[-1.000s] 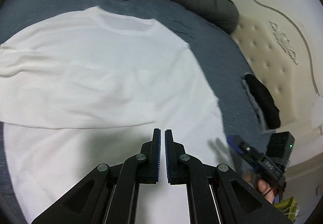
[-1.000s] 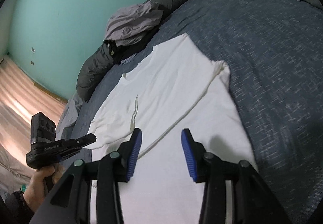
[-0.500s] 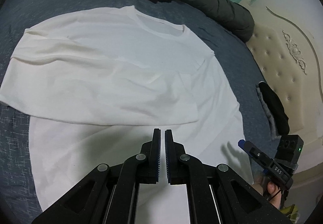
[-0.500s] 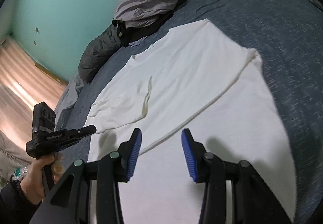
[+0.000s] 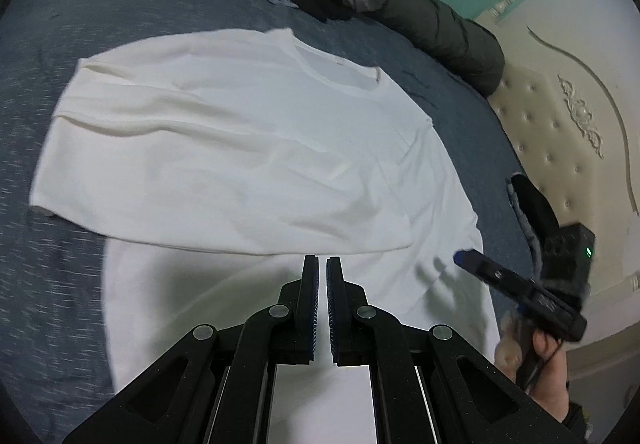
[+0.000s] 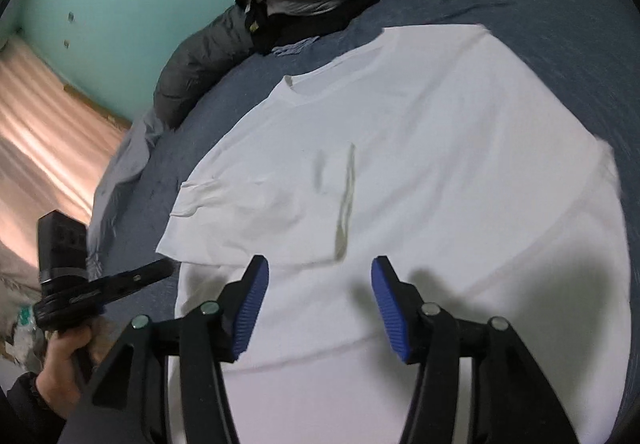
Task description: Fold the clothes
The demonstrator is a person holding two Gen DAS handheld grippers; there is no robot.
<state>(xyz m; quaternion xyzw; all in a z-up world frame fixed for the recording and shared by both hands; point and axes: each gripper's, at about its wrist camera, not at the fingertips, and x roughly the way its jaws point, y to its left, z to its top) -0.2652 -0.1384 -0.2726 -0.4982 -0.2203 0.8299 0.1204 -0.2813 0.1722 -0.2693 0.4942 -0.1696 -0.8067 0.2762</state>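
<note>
1. We see the left claw (image 5: 321, 276) pressed together, pinching nothing; the right claw (image 6: 316, 292) is spreading, with nothing between its jaws.
2. Beneath and ahead of both lies the white cotton T-shirt (image 5: 240, 148) (image 6: 420, 148) on the blue-grey bed (image 5: 120, 4).
3. Its long axis runs away from us, collar farthest; we judge the hem equally near both.

The left gripper (image 5: 322, 264) is matte black with a fine speckle, built of 2 angular linkage arms per side, each pinned by 2 round silver rivets. Its 2 fingers (image 5: 310, 284) carry ribbed blue pads on their inner faces. The right gripper (image 6: 318, 268) has the same black frame, silver rivets and ribbed blue pads (image 6: 386, 296). Behind its tongs in the left wrist view sits a black box with a small green light and white lettering along the body. A dark cuff covers the wrist of the left hand (image 6: 66, 368).
</note>
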